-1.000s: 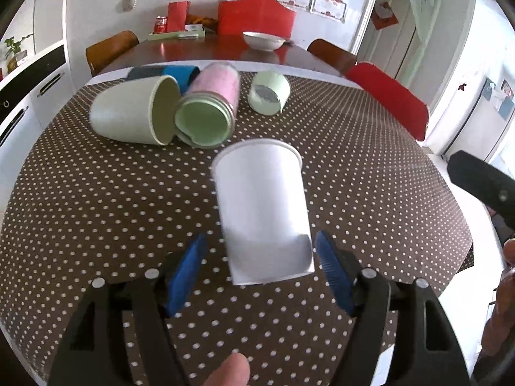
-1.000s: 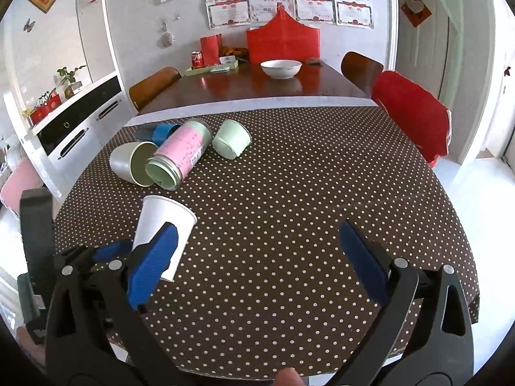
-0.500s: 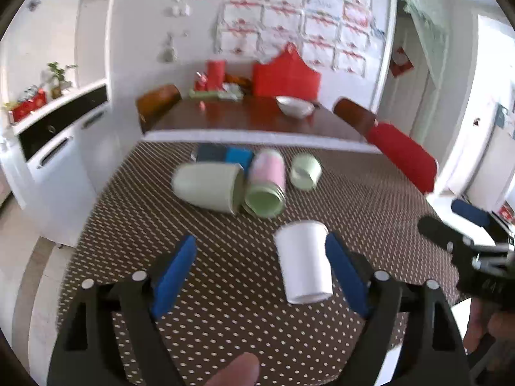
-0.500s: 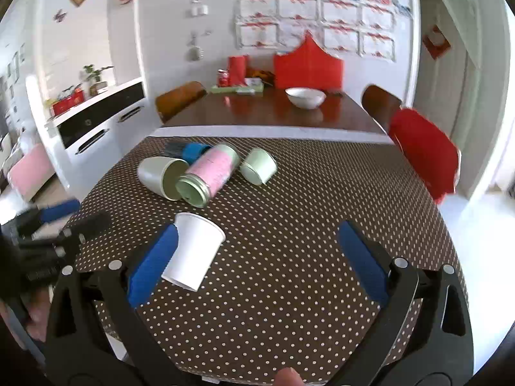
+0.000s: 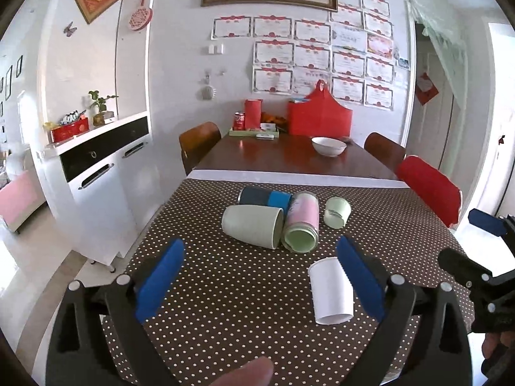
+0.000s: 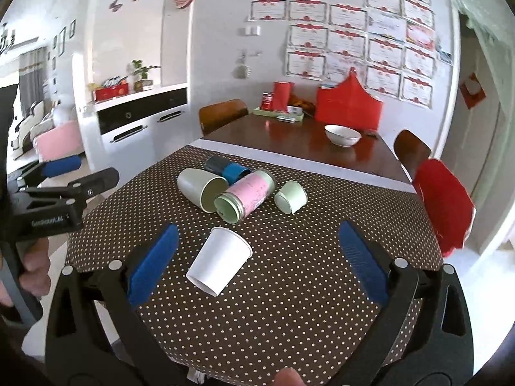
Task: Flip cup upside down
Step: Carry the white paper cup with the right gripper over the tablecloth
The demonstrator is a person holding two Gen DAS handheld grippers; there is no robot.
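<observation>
left gripper [image 5: 257,286]: jaws wide apart, holding nothing, raised over the near edge of the table [image 5: 225,276]
beige cup [image 5: 252,230]: on its side, mouth toward the camera, touching the pink tumbler
dark blue cup [image 5: 265,197]: on its side behind the beige cup
pink tumbler [image 5: 302,222]: on its side, green mouth facing the camera
small green cup [image 5: 336,212]: on its side just right of the tumbler
white paper cup [image 6: 220,260]: task item, free on the table, near side of the cluster, apart from it; wide rim toward the far side, narrow base toward the camera, looks tipped or lying, cannot tell which
right gripper [image 6: 256,263]: jaws wide apart, empty, cup appears between the pads but well below and untouched
step: judged as pre-grasp or between attempts, cup not gripped, flip not done
next move: one gripper needs to drop, close lightly on the cup wall, rotate it rim-down and set it on the table
risk: thin paper, hard squeeze may crush it
</observation>
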